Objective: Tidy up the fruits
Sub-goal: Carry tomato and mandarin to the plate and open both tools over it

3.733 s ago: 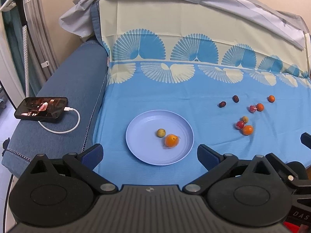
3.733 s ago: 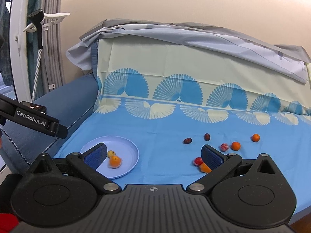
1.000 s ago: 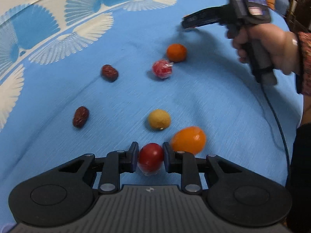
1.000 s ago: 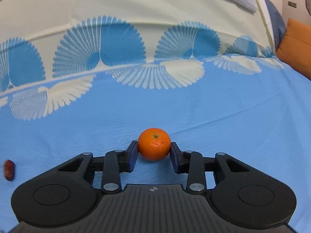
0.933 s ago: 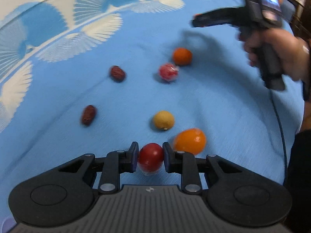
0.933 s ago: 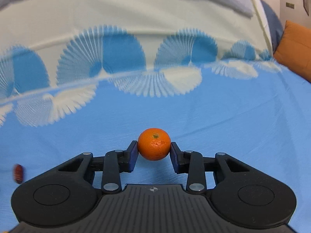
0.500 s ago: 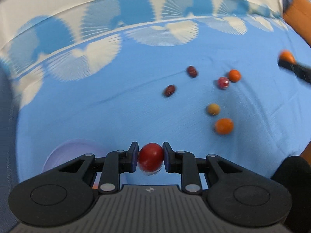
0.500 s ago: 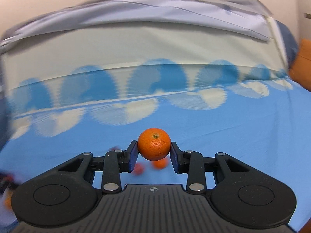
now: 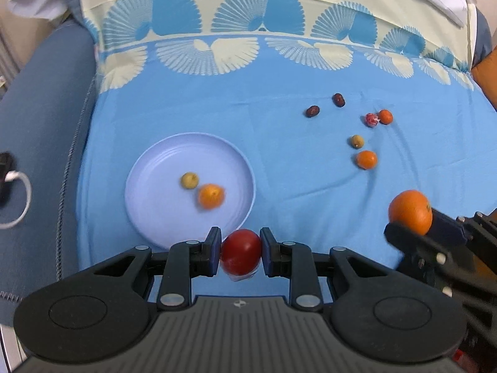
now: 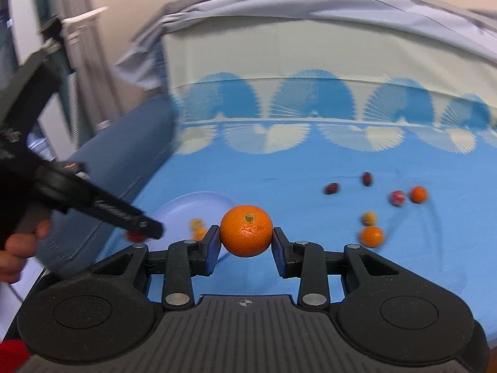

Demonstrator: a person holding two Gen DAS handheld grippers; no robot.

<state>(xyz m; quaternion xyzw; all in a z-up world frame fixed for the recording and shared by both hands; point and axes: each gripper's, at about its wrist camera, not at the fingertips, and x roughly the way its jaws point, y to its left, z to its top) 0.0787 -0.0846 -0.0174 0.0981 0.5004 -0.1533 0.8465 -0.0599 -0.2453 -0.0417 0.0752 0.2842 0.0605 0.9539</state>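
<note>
Right wrist view motion-blurred — the plate [image 10: 174, 214] is partly hidden behind the left gripper [image 10: 136, 236], fruits on it too smeared to identify.

A blue sheet [image 9: 279, 171] with cream fan shapes covers the seat and runs up the backrest. A grey cloth [image 10: 310, 3] lies over the top. On the dark blue armrest [image 9: 40, 99] a white cable [image 9: 21, 202] loops from a phone [image 9: 3, 168] at the left edge

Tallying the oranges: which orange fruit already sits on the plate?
The small orange fruit beside the yellowish fruit on the lilac plate; others lie on cloth or are gripped.
</note>
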